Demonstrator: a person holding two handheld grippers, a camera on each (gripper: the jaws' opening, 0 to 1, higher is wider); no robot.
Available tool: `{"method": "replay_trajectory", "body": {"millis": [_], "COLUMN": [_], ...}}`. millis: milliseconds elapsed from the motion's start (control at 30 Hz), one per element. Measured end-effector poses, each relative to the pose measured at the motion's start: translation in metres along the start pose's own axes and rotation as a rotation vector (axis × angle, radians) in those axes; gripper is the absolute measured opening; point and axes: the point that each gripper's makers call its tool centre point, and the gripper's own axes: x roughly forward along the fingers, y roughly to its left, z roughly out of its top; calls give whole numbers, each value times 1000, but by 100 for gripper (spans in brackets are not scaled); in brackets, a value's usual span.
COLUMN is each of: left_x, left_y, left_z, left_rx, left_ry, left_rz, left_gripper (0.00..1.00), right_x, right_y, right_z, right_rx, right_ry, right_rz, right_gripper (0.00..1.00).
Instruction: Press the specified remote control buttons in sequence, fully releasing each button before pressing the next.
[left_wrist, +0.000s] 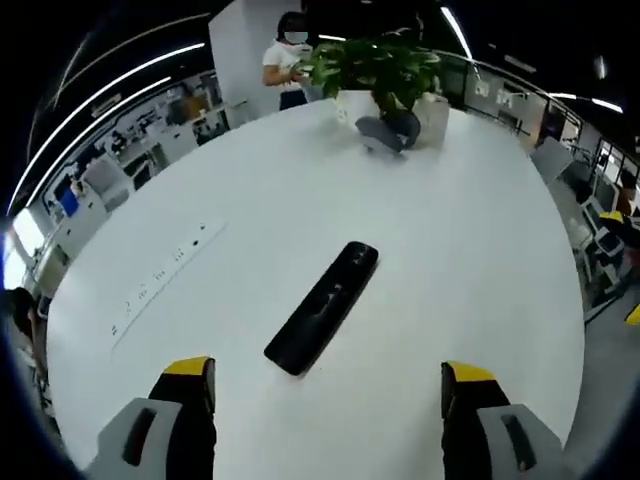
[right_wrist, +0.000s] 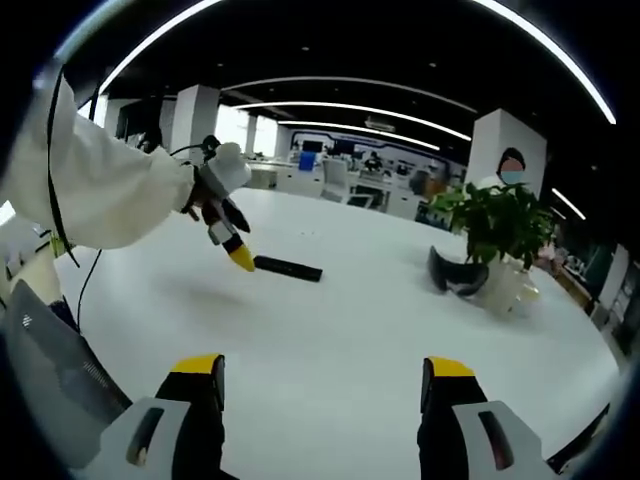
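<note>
In the left gripper view, the left gripper (left_wrist: 328, 385) is hovering above the white round table (left_wrist: 470, 280), its two yellow-tipped jaws rising from the 7 and 5 o'clock edges and standing wide apart, released, with nothing between them. The black remote control (left_wrist: 323, 307) is lying flat on the table just ahead of the jaws, near the centre of the view, its long axis running from about 7 o'clock up toward 1 o'clock; the jaws are apart from it, not touching. Its body is slim and glossy black, with a rounded far end; the buttons are too small to make out. In the right gripper view, the right gripper (right_wrist: 322, 378) is being held well back from the table's middle, its jaws likewise spread and released, gripping nothing. In that same view the left gripper (right_wrist: 229, 240) is entering from 9 o'clock, carried by a person's arm in a white sleeve (right_wrist: 95, 190), its yellow tip angled downward just beside the near end of the remote control (right_wrist: 288, 268); contact cannot be told. A flush power-socket strip (left_wrist: 165, 275) is sitting in the tabletop at 9 o'clock of the remote. A potted green plant (left_wrist: 375, 65) is standing at the table's far edge, at 12 o'clock, with a dark headset-like object (left_wrist: 385, 132) lying just beside it.
</note>
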Motion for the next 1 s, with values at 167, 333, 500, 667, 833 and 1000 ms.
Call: {"method": "replay_trajectory", "body": {"millis": [167,333,500,667,833,1000], "left_x": [-23,-44,-69,-85,-102,-121], "left_y": [0,-21,-34,-50,-57,-72], "left_z": [8,5,-1,-15,-25,-35], "left_rx": [41,31,-24,-58,-66,-83], "left_ry": [-104,-134,-193,-217,-219,-242], "left_rz": [79,77,90,60,73,97], "left_gripper": [97,100,100,100,100,100], "right_x": [0,0,1,1,0,0], "right_y": [1,1,0,-1,-1,-2], "right_z": [1,-1,-2,-3,-3,-2], "right_rx": [-9,-4,-3,2,1,2], "right_ry": [-5,3,7,9,6,4], "right_rz": [2,0,-1,-5,-7,-14], "right_gripper": [80,81,81,81,81,81]}}
